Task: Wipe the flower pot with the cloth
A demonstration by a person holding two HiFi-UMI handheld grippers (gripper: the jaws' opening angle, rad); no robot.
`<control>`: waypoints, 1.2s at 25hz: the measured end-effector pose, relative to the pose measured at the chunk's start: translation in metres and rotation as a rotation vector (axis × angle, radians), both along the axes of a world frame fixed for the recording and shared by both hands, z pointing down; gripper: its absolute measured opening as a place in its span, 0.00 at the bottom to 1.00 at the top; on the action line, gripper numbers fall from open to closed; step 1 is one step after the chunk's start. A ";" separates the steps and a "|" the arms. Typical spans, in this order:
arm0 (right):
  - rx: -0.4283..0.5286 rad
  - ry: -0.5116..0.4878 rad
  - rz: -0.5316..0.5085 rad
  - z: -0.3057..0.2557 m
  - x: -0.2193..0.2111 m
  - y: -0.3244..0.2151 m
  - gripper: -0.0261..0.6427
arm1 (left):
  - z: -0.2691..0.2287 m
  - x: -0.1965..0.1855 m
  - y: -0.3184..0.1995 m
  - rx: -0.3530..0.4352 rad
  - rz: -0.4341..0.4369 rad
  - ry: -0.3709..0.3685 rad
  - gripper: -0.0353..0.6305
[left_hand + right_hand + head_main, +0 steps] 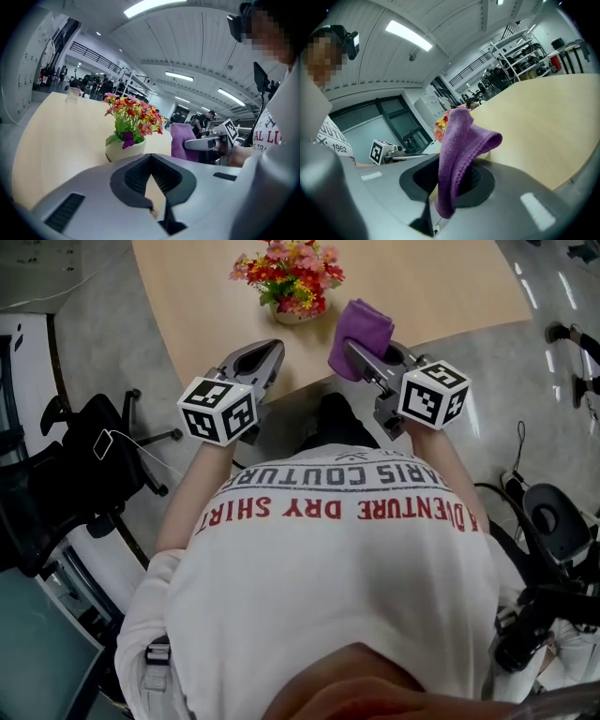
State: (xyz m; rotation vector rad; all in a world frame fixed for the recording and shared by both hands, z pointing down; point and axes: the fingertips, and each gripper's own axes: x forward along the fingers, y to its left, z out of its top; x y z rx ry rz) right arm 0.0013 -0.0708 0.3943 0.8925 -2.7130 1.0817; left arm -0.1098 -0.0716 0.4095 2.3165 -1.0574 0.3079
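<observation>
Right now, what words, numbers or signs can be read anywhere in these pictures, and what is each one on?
"DRY SHIRT": red, upside down on the person's white shirt, head view.
"ARIS COUTUR": grey, same shirt, both ends hidden.
"1962": same shirt, right gripper view.
Other shirt print is cut off, unreadable.
The two marker cubes: square patterns only, no letters.

Shirt point(328, 559) txt: "DRY SHIRT", "COUTUR", "1962".

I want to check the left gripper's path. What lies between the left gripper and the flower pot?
Only bare table top lies between the left gripper and the flower pot. Both the head view and the left gripper view show this.
</observation>
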 end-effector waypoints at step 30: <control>-0.079 -0.001 -0.041 0.039 -0.017 -0.024 0.11 | 0.026 0.002 -0.086 0.182 0.208 -0.195 0.21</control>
